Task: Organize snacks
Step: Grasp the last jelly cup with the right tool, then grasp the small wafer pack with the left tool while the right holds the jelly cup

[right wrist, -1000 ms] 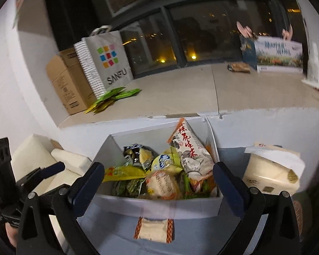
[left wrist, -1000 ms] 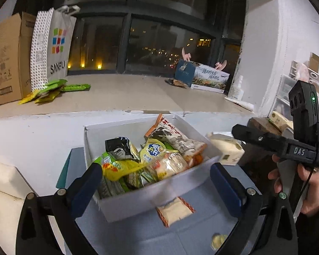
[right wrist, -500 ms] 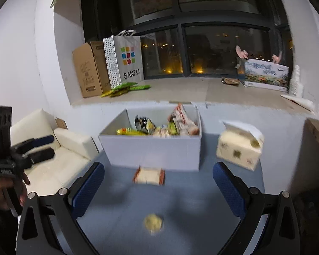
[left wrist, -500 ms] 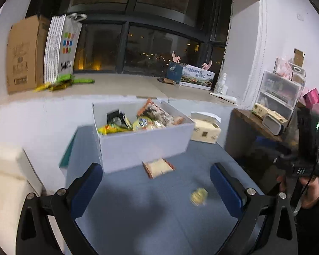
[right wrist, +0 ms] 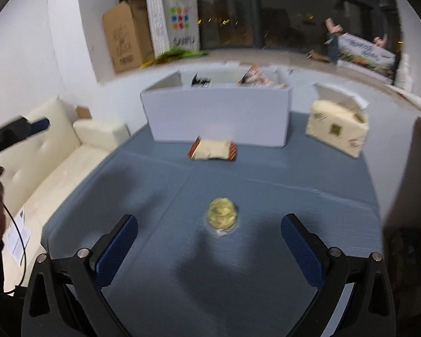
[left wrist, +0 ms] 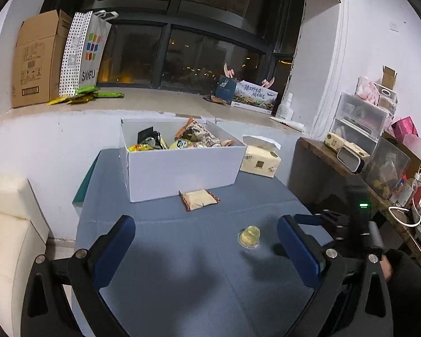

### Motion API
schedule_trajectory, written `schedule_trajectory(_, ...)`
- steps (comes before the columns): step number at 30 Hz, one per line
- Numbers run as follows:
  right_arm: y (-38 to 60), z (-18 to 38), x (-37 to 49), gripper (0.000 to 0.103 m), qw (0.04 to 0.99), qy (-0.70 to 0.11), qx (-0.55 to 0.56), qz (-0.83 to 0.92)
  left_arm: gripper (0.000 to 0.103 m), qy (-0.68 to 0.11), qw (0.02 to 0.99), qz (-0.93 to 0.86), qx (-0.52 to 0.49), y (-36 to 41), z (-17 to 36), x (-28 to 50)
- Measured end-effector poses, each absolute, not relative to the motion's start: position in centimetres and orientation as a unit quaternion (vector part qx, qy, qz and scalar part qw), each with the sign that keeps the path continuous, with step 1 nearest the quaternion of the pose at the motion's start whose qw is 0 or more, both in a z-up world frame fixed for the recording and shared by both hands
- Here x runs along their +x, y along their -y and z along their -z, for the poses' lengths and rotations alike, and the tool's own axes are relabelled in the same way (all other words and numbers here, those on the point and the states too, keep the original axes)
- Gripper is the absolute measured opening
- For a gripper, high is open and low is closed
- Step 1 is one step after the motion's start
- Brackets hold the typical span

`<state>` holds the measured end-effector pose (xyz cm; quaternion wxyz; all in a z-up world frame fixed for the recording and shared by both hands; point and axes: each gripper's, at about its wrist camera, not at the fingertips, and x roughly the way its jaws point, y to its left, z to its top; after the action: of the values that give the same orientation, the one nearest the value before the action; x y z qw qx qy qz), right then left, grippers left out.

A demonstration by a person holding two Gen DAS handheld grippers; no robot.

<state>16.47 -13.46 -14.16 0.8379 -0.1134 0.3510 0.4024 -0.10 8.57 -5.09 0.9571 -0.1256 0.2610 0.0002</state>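
Reaching with your right hand-held gripper [right wrist: 209, 241], spread wide and empty, pinch the small jelly cup [right wrist: 221, 215] across its sides: light, slick, squashable.

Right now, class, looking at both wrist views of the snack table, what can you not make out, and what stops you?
- Lower snacks in the white box: left wrist view, hidden by its front wall and the packets on top.
- Print on the flat packet: right wrist view, motion blur.
- What the round yellow snack is: blurred there, too small in the left view.
- Contents of the clear drawers: left view, too small.
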Motion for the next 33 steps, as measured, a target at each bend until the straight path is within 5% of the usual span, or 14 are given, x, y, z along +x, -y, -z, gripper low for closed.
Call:
schedule_trajectory(10, 8.5, 19.8, 20.4, 0.100, 0.823, -0.404, -0.136, -0.376, 0.103, -0.290, 0.950, -0.008, -0.114, -8.4, 7.0, -0.1)
schedule_trajectory(12, 8.3, 20.5, 21.0, 0.081, 0.821, -0.408, -0.136, -0.374, 0.103, -0.293, 0.949, -0.008, -0.115, -8.5, 7.4, -0.1)
schedule_trajectory(13, 8.2, 20.8, 21.2, 0.051, 0.819, -0.412, -0.142, -0.372, 0.103, -0.296, 0.948, -0.009, -0.116, -8.5, 7.6, 0.0)
schedule_trajectory(14, 8.2, 20.9, 21.2, 0.041, 0.826, -0.404, -0.154, -0.362, 0.103, -0.298, 0.947, -0.009, -0.116, -8.5, 7.7, 0.1)
schedule_trajectory(24, 11.5, 18.2, 20.4, 0.040, 0.830, -0.390, -0.104, -0.385, 0.103, -0.328, 0.938, 0.010, -0.108, -7.0, 9.7, 4.4)
schedule_trajectory(33, 16.1, 14.3, 18.5, 0.040, 0.851, -0.344, -0.053, -0.394, 0.103, -0.371, 0.923, 0.009, -0.101, -5.2, 12.9, 16.1)
